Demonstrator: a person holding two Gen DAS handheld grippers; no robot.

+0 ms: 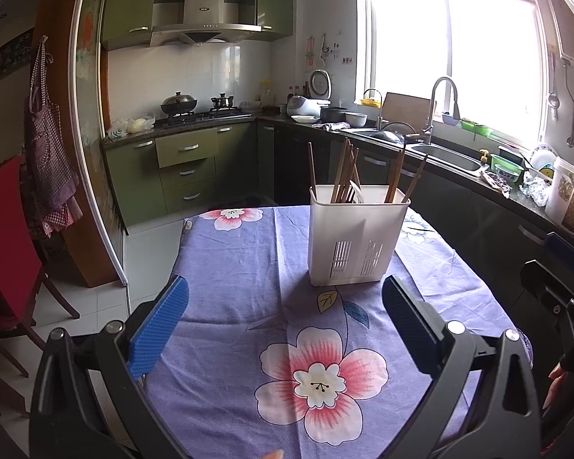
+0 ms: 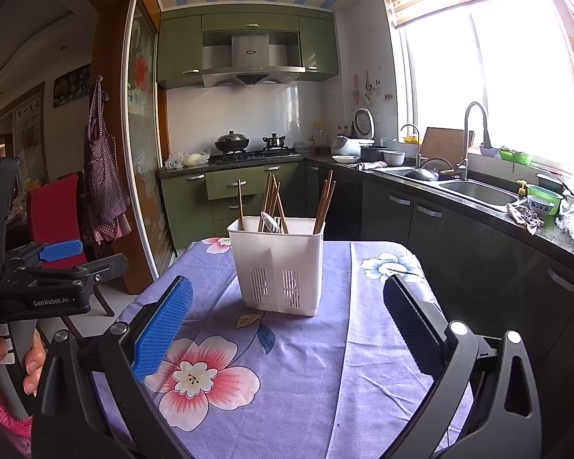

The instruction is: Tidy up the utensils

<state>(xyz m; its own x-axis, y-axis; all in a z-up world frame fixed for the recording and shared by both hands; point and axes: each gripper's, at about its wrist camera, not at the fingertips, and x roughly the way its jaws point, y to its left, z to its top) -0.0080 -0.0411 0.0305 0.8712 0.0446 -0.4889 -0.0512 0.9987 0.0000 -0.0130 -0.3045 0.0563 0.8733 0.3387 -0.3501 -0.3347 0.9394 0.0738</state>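
Reaching into the holder (image 1: pixel 357 235) looks like the risky part: it is a light plastic box standing free on the cloth (image 1: pixel 248 267), so a gripper finger catching its rim or a leaning chopstick could tip it or drag it toward the far edge of the tabletop. The chopsticks (image 1: pixel 344 170) lean at different angles across the compartments, and closing on one may pinch a neighbour or lever the bundle out. A spoon (image 2: pixel 270 222) sits low among the middle sticks, mostly hidden, so it would be awkward to grasp without knocking the sticks. The cloth itself is loose and creased and may slide under a push.

The left gripper (image 1: pixel 285 313) is spread wide and empty, held above the cloth; the holder stands ahead of it and a little right of centre, apart from both fingers. The right gripper (image 2: pixel 287 317) is likewise wide and holds nothing, with the holder ahead and slightly left of centre, near but not touching. In the right wrist view the left gripper shows at the left edge, gripped by a hand (image 2: pixel 4 363).
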